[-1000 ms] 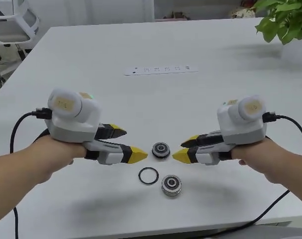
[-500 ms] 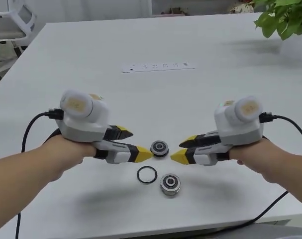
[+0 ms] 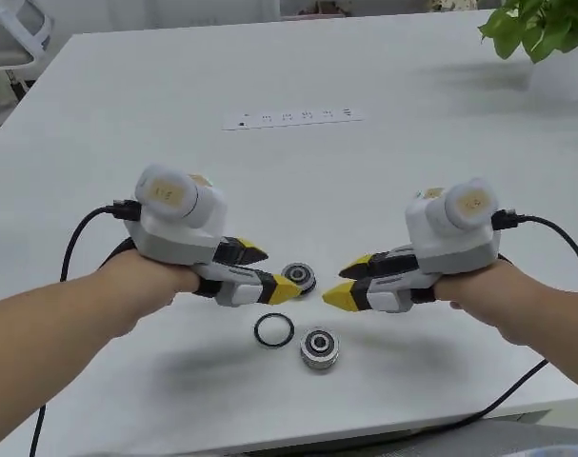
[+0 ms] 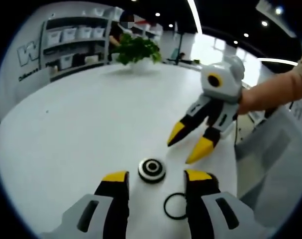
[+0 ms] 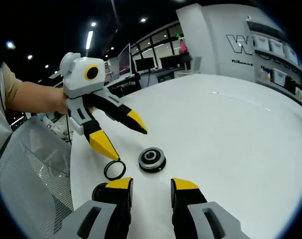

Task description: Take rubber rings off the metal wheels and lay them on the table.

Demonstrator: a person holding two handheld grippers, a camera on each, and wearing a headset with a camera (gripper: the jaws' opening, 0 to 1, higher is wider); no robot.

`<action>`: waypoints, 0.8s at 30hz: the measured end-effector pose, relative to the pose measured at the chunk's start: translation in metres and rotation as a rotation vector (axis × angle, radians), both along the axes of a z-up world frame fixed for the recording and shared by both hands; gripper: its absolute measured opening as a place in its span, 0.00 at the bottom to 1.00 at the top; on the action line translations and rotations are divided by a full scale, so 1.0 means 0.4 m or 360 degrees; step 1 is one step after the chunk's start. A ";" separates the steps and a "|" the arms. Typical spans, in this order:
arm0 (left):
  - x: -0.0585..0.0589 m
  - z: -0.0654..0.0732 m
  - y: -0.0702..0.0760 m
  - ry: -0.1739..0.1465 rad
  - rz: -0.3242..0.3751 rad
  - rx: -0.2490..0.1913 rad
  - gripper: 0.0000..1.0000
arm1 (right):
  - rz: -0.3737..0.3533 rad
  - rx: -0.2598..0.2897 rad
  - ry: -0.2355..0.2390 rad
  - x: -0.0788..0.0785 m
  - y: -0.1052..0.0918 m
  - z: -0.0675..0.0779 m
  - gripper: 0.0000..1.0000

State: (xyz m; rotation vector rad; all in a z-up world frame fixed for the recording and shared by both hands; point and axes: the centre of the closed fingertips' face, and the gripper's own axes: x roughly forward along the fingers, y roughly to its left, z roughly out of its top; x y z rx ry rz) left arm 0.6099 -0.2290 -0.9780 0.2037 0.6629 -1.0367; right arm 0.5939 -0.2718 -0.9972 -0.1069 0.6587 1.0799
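A small metal wheel [image 3: 299, 276] with a black rubber rim lies flat on the white table [image 3: 412, 162], between my two grippers. My left gripper [image 3: 269, 272] is open, and its near yellow fingertip almost touches the wheel's left side. In the left gripper view the wheel [image 4: 151, 169] sits just ahead of that gripper [image 4: 156, 177]. My right gripper [image 3: 341, 282] is open too, a short way right of the wheel. The right gripper view has the wheel [image 5: 151, 159] in front of its tips [image 5: 151, 184]. A loose black ring [image 3: 274, 330] lies nearer me, beside a bare silver wheel [image 3: 319, 347].
A white power strip [image 3: 287, 118] lies flat at the table's middle. A green plant [image 3: 536, 29] stands at the far right corner, and an office chair [image 3: 12, 38] at the far left. Black cables trail from both grippers toward the near table edge [image 3: 517, 381].
My left gripper has moved right and closed in on the black-rimmed wheel. The right gripper has edged slightly left. The wheels and loose ring have not moved on the table.
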 end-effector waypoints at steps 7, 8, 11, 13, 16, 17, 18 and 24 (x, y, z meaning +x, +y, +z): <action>0.004 -0.018 -0.016 0.0030 -0.0024 0.0007 0.37 | -0.0013 0.0000 0.0007 0.002 -0.008 -0.004 0.28; 0.002 -0.023 -0.017 0.0034 -0.0035 0.0016 0.35 | -0.0015 -0.0001 0.0009 0.002 -0.010 -0.006 0.28; 0.006 -0.030 -0.022 0.0034 -0.0042 0.0028 0.33 | -0.0022 0.0000 0.0012 0.002 -0.012 -0.009 0.28; 0.011 -0.034 -0.025 0.0030 -0.0046 0.0041 0.32 | -0.0022 0.0000 0.0015 0.004 -0.014 -0.013 0.28; 0.015 -0.041 -0.027 0.0019 -0.0061 0.0072 0.30 | -0.0014 -0.0007 0.0015 0.003 -0.013 -0.017 0.27; 0.015 -0.042 -0.028 0.0012 -0.0073 0.0081 0.28 | -0.0013 -0.0008 0.0016 0.003 -0.013 -0.018 0.27; 0.015 -0.044 -0.029 -0.0004 -0.0091 0.0103 0.27 | -0.0014 -0.0010 0.0015 0.003 -0.013 -0.018 0.27; 0.023 -0.047 -0.033 -0.0084 -0.0141 0.0177 0.20 | -0.0009 -0.0007 0.0013 0.007 -0.009 -0.019 0.27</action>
